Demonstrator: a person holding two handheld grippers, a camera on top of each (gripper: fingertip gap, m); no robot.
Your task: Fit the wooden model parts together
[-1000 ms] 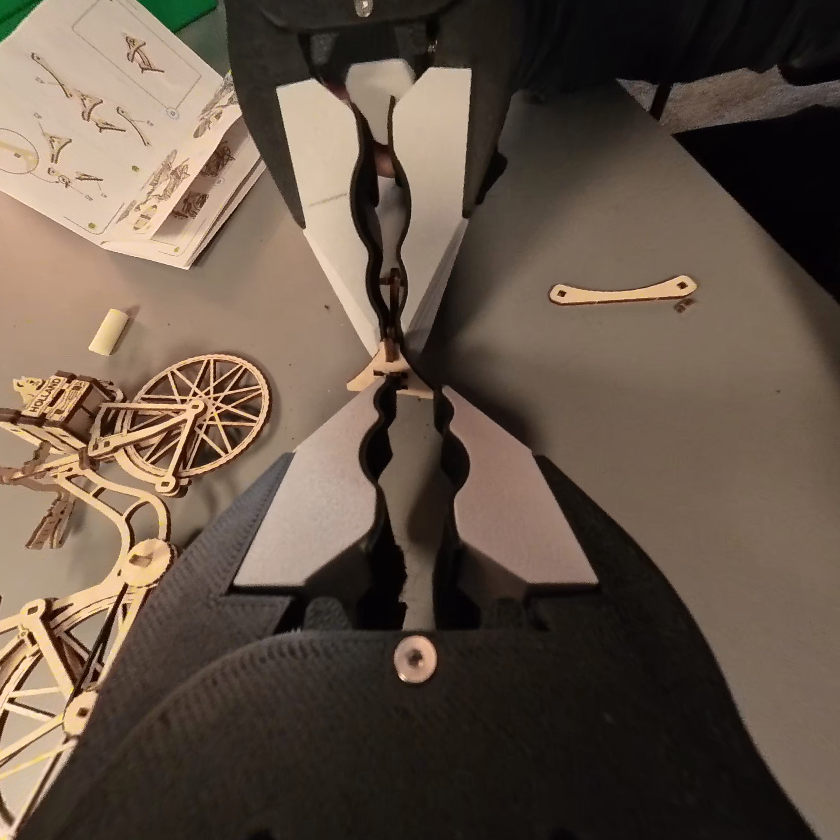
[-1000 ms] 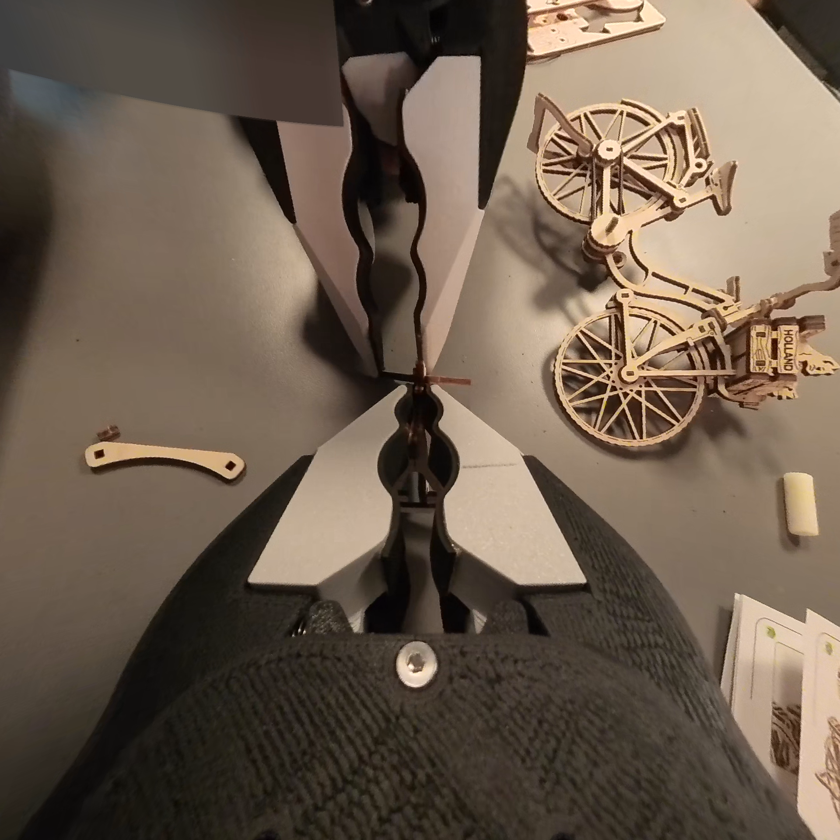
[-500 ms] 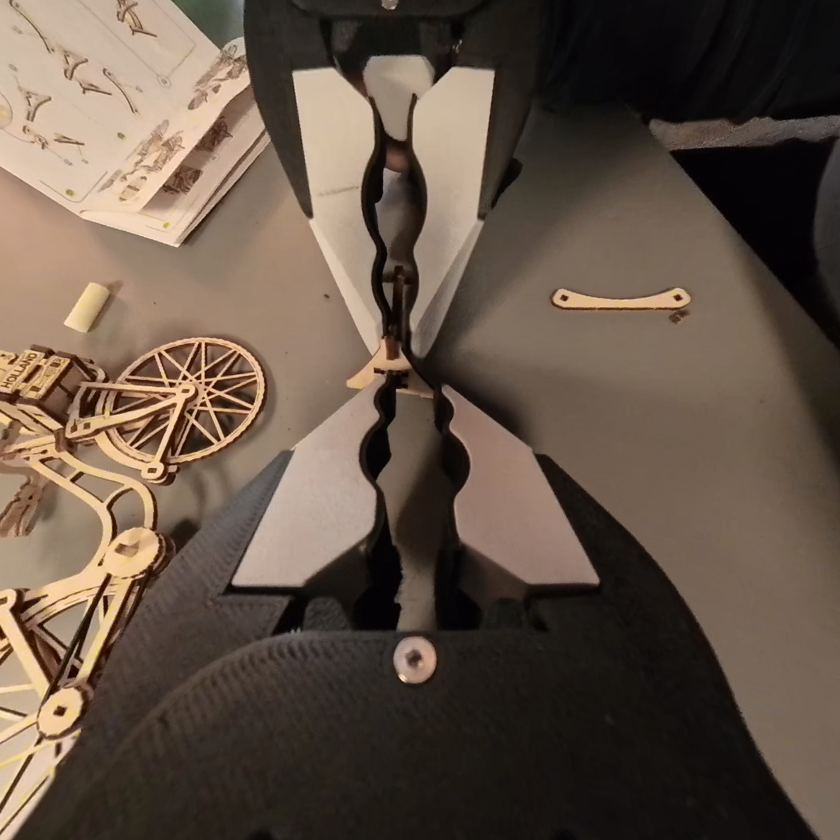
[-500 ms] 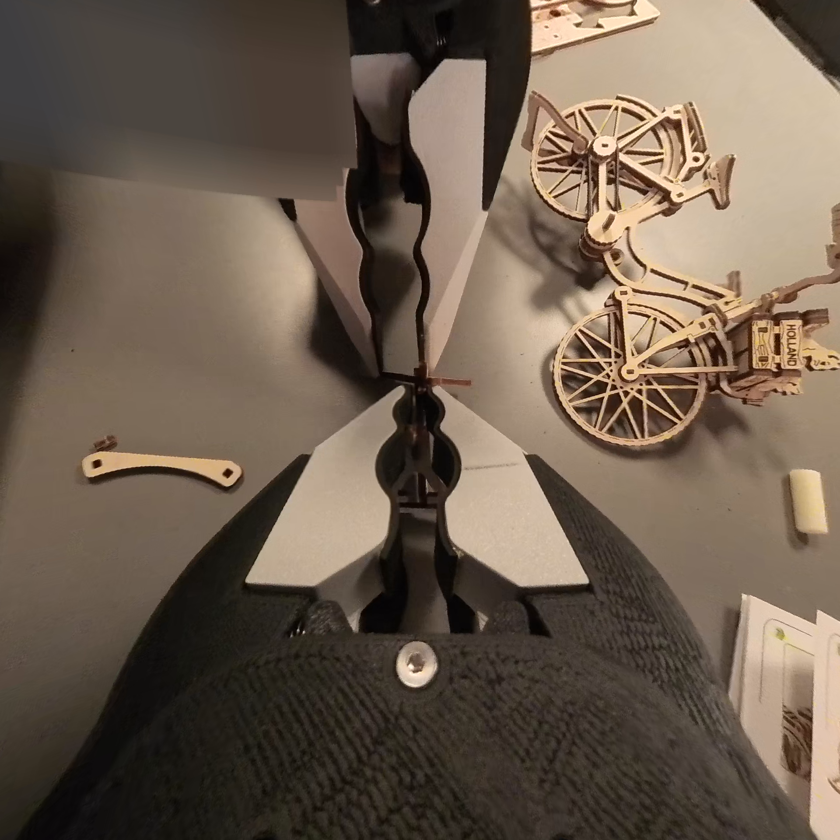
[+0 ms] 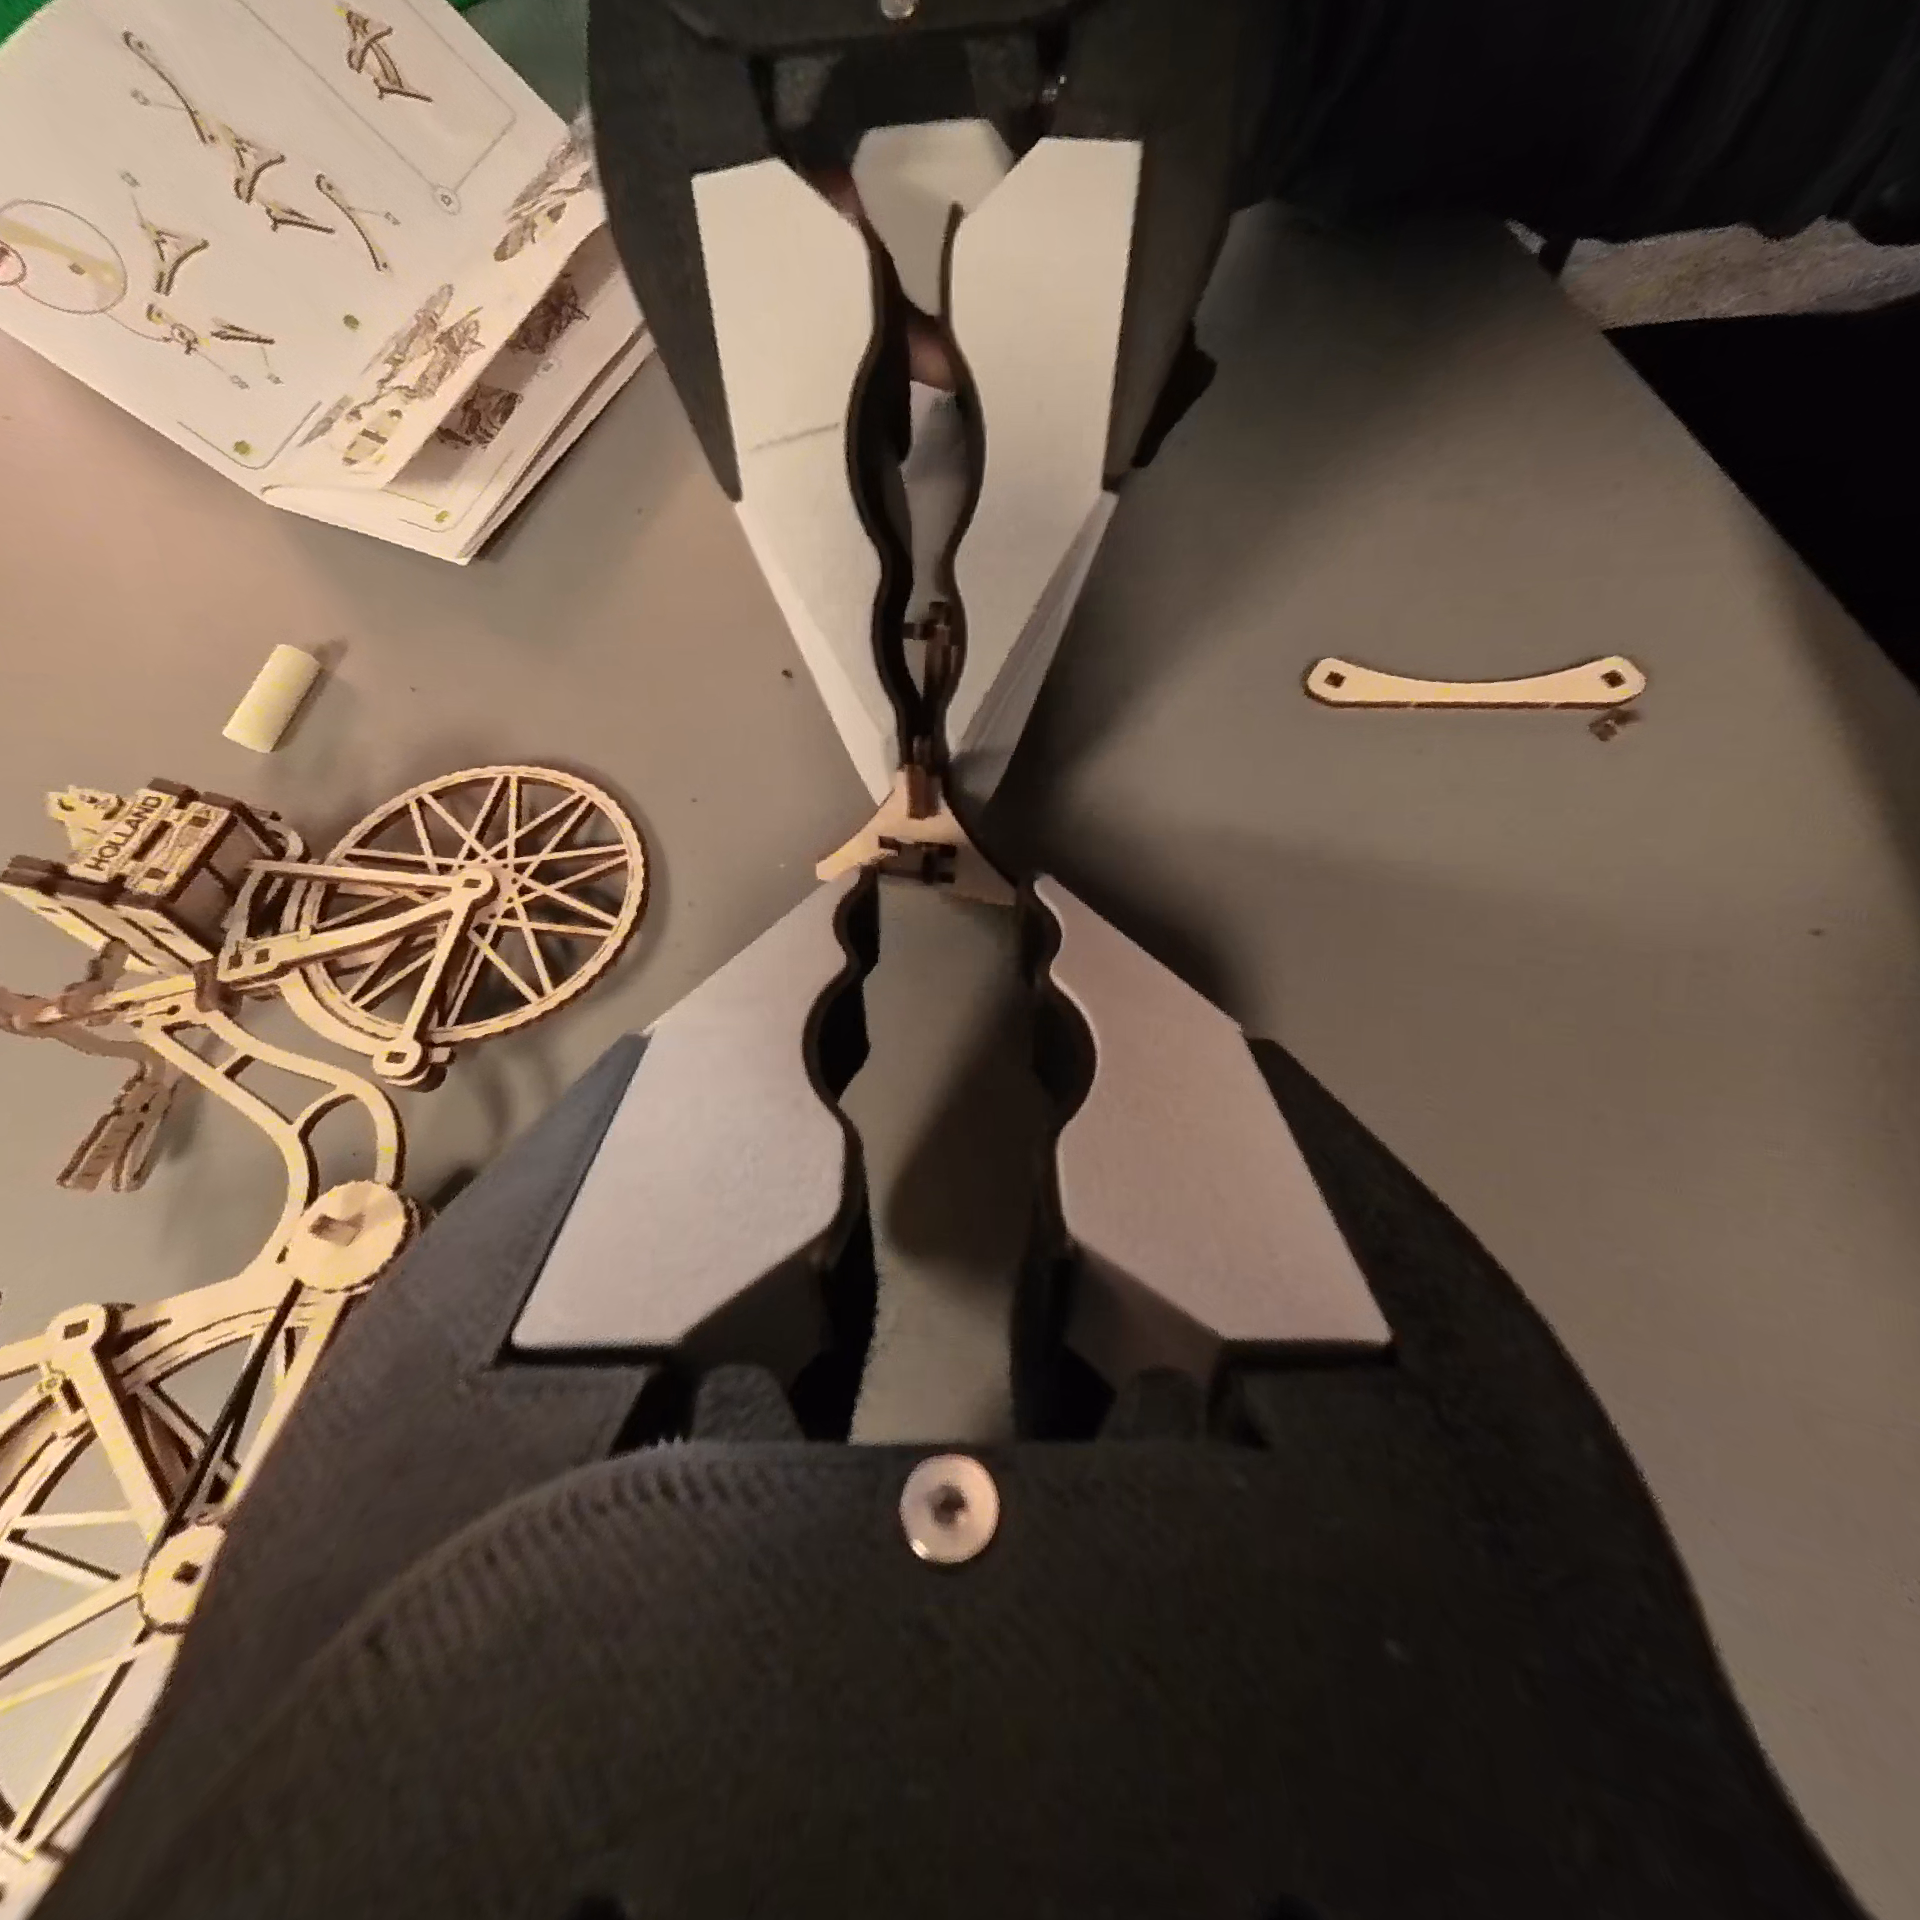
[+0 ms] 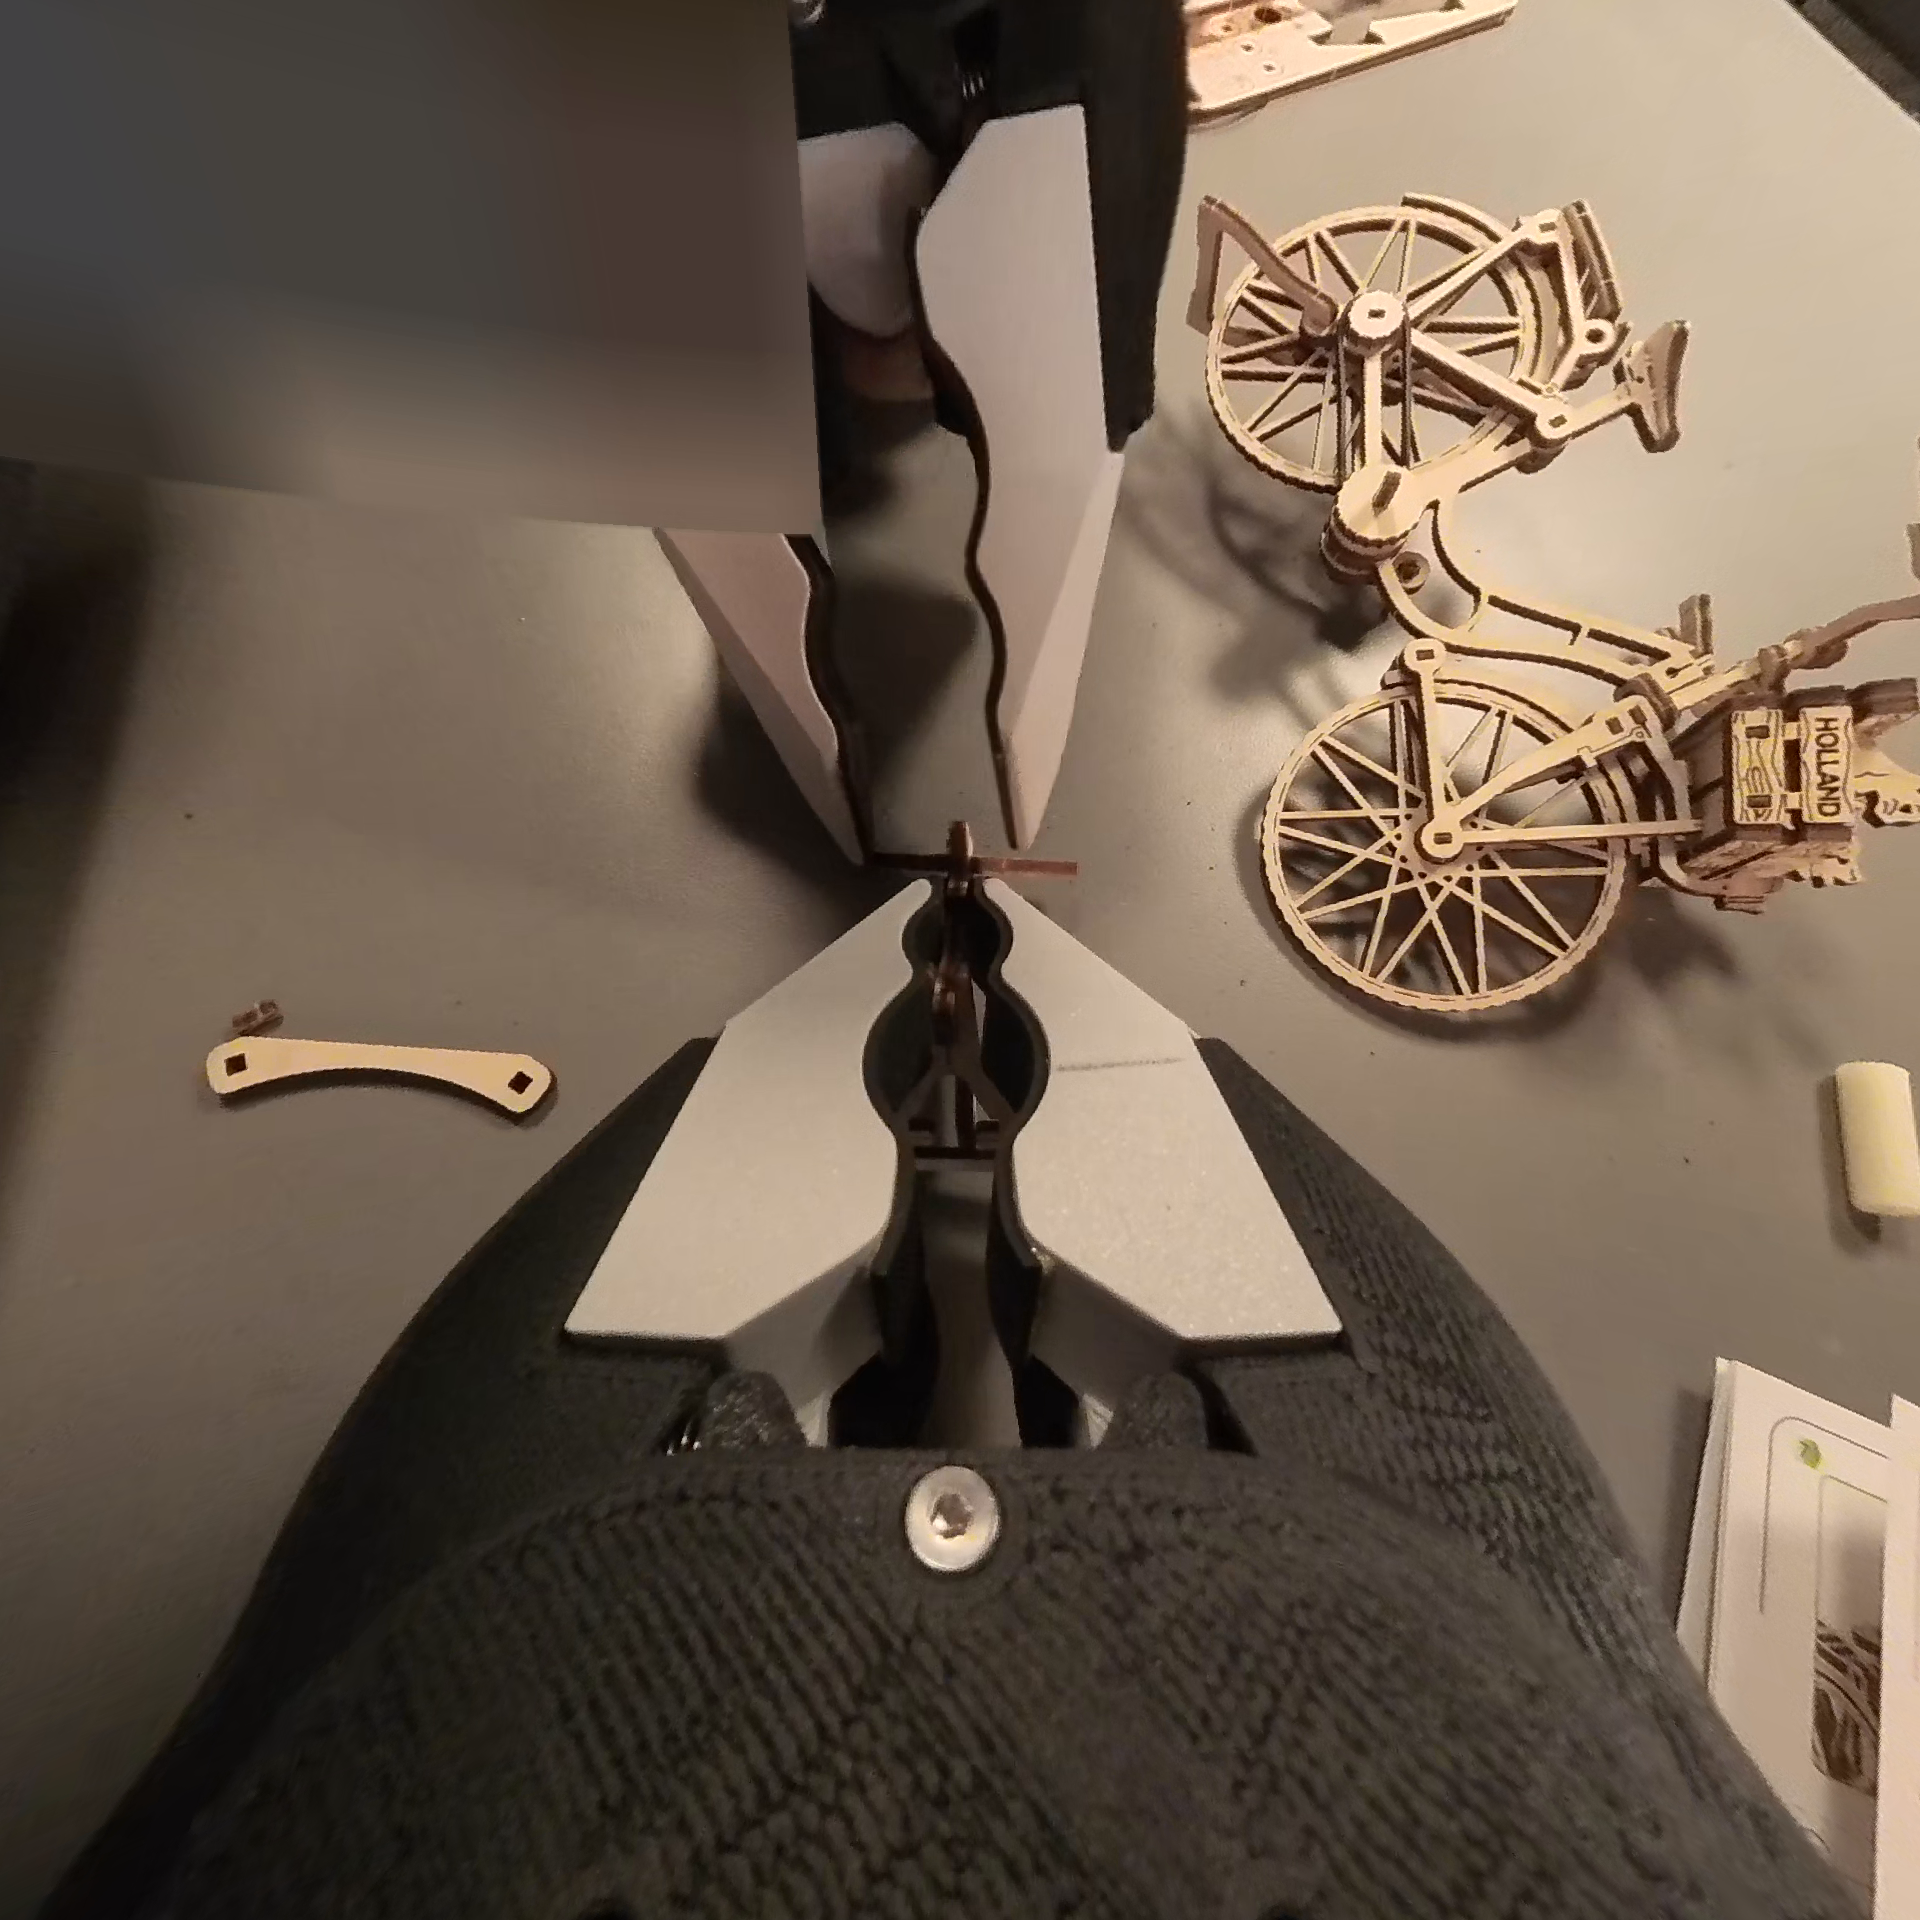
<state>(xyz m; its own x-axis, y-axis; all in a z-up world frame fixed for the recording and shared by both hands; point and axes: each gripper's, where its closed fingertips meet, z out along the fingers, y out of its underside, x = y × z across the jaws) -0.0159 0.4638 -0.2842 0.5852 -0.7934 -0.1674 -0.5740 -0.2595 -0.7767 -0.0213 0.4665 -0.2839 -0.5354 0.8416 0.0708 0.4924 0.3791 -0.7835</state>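
Observation:
My right gripper (image 6: pixel 961 899) is shut on a small dark wooden fork-shaped assembly (image 6: pixel 948 1049), which pokes out past its tips. A thin flat cross piece (image 6: pixel 1023 894) sits across the front end of that assembly; it shows as a pale wing shape in the left wrist view (image 5: pixel 868 857). My left gripper (image 5: pixel 943 891) faces the right gripper (image 5: pixel 920 774) tip to tip, jaws apart on either side of the cross piece, gripping nothing. It also shows in the right wrist view (image 6: pixel 935 873), above the grey table.
A built wooden bicycle (image 5: pixel 478 888) (image 6: pixel 1439 842) lies on the table. A curved flat wooden strip (image 5: pixel 1475 688) (image 6: pixel 379 1070) lies with a tiny peg (image 6: pixel 258 1010) beside it. Also there: an instruction booklet (image 5: pixel 291 260), a pale cylinder (image 5: pixel 270 694), a parts sheet (image 6: pixel 1340 42) and the table edge (image 5: pixel 1714 416). My two grippers' fingertips are within a few centimetres of each other. From the left gripper's tips to the built wooden bicycle (image 6: pixel 1439 842) is close to 8 centimetres. The left camera catches it too, in the left wrist view (image 5: pixel 479 879).
My left gripper's jaws have spread apart and its finger no longer presses the cross piece. The right gripper keeps hold of the assembly. Both stay tip to tip.

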